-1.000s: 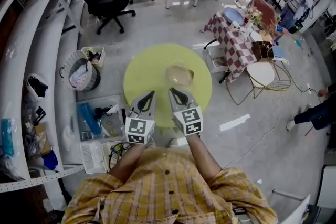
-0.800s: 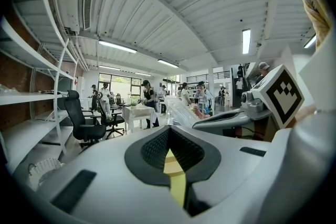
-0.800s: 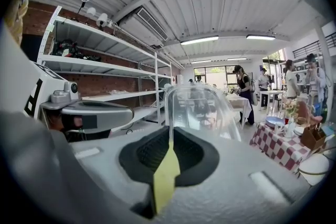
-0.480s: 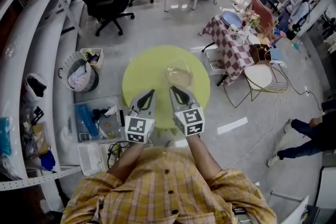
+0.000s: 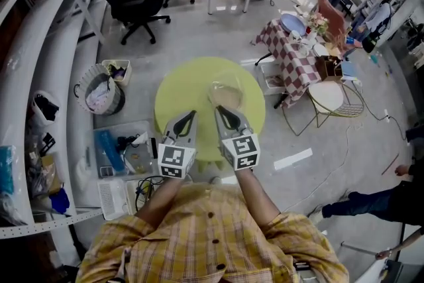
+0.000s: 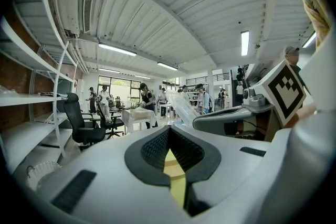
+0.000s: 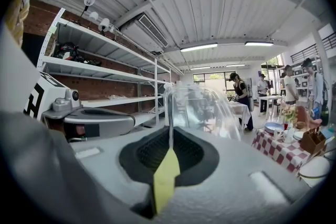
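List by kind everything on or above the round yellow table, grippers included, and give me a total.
Grippers: 2, namely the left gripper with its jaws shut on nothing, and the right gripper with its jaws shut on the container's wall
Clear container: 1, standing on the table
Total: 3

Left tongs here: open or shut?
Shut, empty. In the left gripper view the left tongs meet at the tips, with only yellow table showing through the slit. The right tongs pinch the clear container by its wall.
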The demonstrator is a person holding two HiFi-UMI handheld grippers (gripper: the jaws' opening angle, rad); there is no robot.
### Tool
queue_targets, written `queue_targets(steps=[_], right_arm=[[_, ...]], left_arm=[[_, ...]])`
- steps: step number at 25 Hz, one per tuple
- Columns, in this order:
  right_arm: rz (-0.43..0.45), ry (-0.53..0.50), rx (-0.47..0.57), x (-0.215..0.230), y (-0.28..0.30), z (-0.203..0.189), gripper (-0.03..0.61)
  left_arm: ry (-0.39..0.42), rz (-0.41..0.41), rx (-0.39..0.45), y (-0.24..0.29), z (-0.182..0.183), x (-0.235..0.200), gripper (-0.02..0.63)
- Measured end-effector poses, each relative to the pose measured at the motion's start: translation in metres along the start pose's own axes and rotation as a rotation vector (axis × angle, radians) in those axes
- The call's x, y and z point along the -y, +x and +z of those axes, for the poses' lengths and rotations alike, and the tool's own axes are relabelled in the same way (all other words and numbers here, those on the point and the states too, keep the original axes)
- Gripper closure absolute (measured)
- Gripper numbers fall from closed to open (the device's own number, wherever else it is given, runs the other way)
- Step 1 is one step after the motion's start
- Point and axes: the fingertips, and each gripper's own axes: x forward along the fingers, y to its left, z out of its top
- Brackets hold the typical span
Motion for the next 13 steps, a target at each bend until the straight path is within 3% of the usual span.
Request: queue_targets(steps=[13], right_arm=[[-0.005, -0.002, 0.023, 0.0059, 0.0010, 0.0072, 0.560]], left_arm=[[0.014, -0.003, 0.005, 0.0050, 0.0019, -0.0018, 0.609]])
